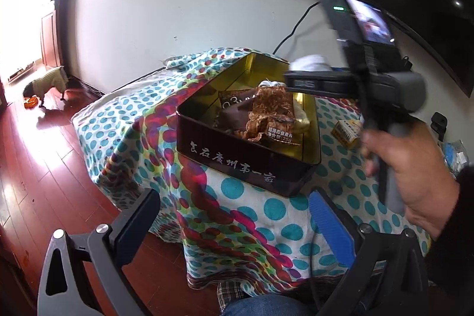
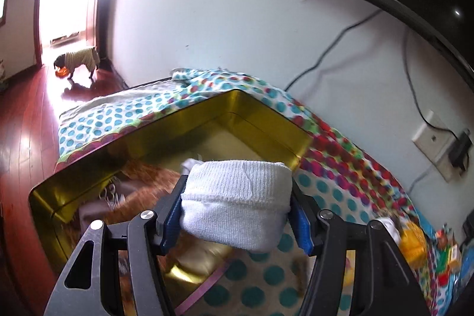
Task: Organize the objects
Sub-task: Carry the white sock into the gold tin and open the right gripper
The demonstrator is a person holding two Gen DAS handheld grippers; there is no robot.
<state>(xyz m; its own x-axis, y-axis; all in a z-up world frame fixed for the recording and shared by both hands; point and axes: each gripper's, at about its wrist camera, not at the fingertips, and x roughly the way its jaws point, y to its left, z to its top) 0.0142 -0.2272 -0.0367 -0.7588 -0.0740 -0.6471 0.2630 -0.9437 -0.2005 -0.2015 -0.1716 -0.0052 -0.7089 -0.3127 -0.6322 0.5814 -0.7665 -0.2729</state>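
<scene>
Right claw (image 2: 237, 215): blue pads clamped on a rolled white sock (image 2: 235, 203), one pad at each end; sock hangs over the near rim of the tin (image 2: 183, 120), at 12 o'clock from the wrist. Left claw (image 1: 234, 224): jaws wide apart, nothing between them, low at 6 o'clock off the table's near edge. Tin open, gold inside, near half filled with snack packets (image 1: 266, 114); far corner bare. Tin sits close to the cloth's (image 1: 251, 215) front edge; spotted cloth free at 9 and 3 o'clock. Yellow box (image 1: 345, 129) at 3 o'clock. Tin's side bears pale Chinese script; packet label reads "25g". Dog (image 2: 78, 58) at 10 o'clock, far, by doorway.
</scene>
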